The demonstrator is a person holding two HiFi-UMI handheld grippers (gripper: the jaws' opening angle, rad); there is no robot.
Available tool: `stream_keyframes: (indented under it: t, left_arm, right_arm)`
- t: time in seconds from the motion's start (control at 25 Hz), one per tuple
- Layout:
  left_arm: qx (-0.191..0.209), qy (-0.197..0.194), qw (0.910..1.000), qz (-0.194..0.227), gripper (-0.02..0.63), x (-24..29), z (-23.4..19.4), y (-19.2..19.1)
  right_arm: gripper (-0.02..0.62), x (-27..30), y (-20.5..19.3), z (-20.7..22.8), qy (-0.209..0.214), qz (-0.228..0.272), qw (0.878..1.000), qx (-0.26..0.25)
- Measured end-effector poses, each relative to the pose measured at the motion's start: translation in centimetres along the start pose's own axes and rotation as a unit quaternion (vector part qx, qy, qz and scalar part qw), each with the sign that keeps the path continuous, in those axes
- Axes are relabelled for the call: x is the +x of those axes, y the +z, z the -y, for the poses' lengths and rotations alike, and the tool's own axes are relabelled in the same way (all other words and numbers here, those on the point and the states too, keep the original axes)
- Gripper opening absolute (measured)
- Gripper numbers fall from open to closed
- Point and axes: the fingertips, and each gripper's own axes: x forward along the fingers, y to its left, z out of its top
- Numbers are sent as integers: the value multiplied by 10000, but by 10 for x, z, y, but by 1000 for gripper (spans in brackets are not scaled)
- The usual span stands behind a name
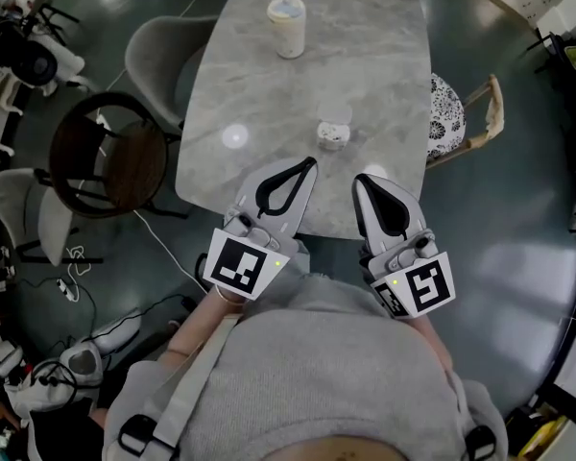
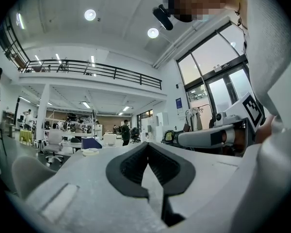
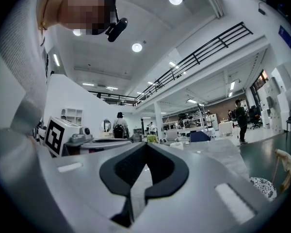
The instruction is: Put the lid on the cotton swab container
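Table (image 1: 269, 84): marble-look stone, smooth, faint sheen. Lid (image 1: 234, 136) on it looks clear glossy plastic. Floor (image 1: 518, 257) around table: dark, glossy.

Bright ceiling lamps (image 2: 90, 14); glare spot on table (image 1: 234, 135); fisheye edges dark, foreground perhaps soft.

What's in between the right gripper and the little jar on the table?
Nothing. In the head view, only bare grey table lies between the closed right gripper and the small jar.
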Motion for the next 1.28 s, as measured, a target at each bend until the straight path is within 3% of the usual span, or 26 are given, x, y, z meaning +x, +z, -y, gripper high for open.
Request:
stream_keyframes:
  t: [0.68, 1.0, 1.28]
  left_arm:
    - [-165, -499, 9986, -103, -2, 48, -69, -17]
    - [-193, -544, 9983, -123, -2, 60, -68, -18]
    - [-162, -478, 9987, -122, -2, 66, -58, -13]
  right_arm:
    - [-2, 78, -9, 40, -451, -57, 9989, 89]
    - [-2, 76, -6, 55, -507, -69, 9987, 81]
    - [-2, 69, -2, 67, -262, -121, 9996, 81]
